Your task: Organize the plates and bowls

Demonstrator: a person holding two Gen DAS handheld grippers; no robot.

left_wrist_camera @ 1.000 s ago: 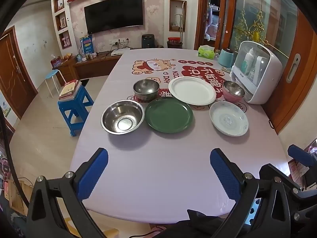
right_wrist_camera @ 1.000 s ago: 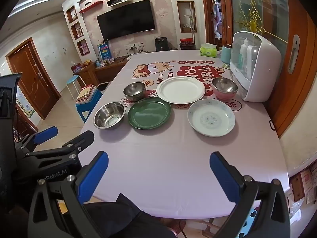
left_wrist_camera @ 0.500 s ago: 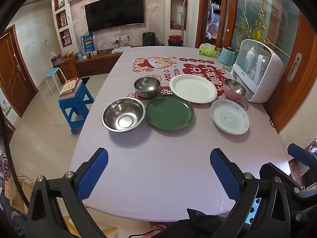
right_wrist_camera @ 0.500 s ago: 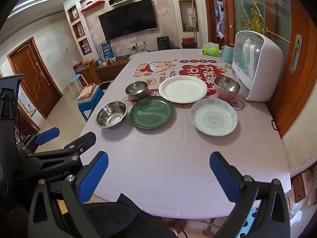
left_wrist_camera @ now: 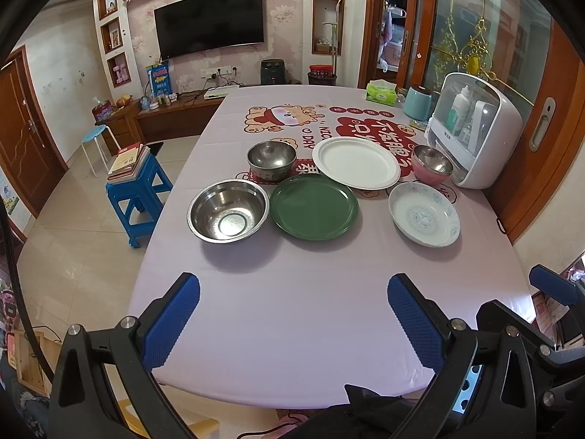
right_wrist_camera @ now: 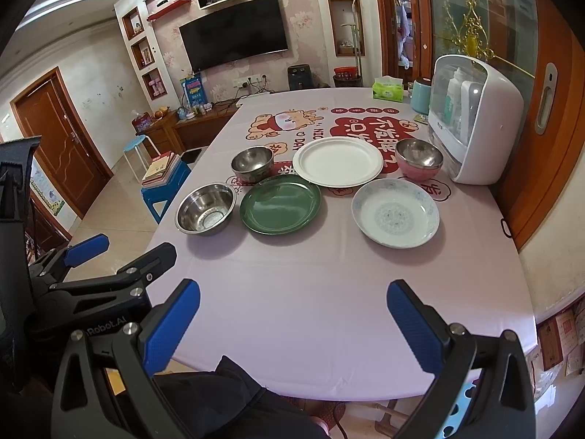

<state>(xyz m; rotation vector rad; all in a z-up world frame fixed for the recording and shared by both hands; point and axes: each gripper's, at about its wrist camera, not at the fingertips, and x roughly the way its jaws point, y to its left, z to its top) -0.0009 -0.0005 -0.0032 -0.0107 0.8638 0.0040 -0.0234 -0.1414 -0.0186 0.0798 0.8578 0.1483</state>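
**Both claws edge toward the dishes**

Dishes sit slightly lower and nearer in both wrist views than a second ago; none has shifted on the table (left_wrist_camera: 292, 322).

Left claw (left_wrist_camera: 292, 314) hangs over the near table edge, jaws wide apart, holding nothing. Right claw (right_wrist_camera: 292, 318) hangs beside it, jaws likewise wide apart and empty; from the right wrist, the left claw's body shows low at the left.

Ahead of the left claw, slightly left, stands the big steel bowl (left_wrist_camera: 227, 215). Straight ahead, just beside that bowl, lies the green plate (left_wrist_camera: 313, 207). Ahead and right lies the patterned dish (left_wrist_camera: 424, 219), apart from the green plate and nearly in front of the right claw (right_wrist_camera: 395, 212).

Farther on, the small steel bowl (left_wrist_camera: 271, 160) stands behind the gap between big bowl and green plate. Right of it lies the white plate (left_wrist_camera: 356, 166), its near rim meeting the green plate's far rim. Farthest right is the pink bowl (left_wrist_camera: 431, 164), just beside a white cabinet (left_wrist_camera: 490, 135).
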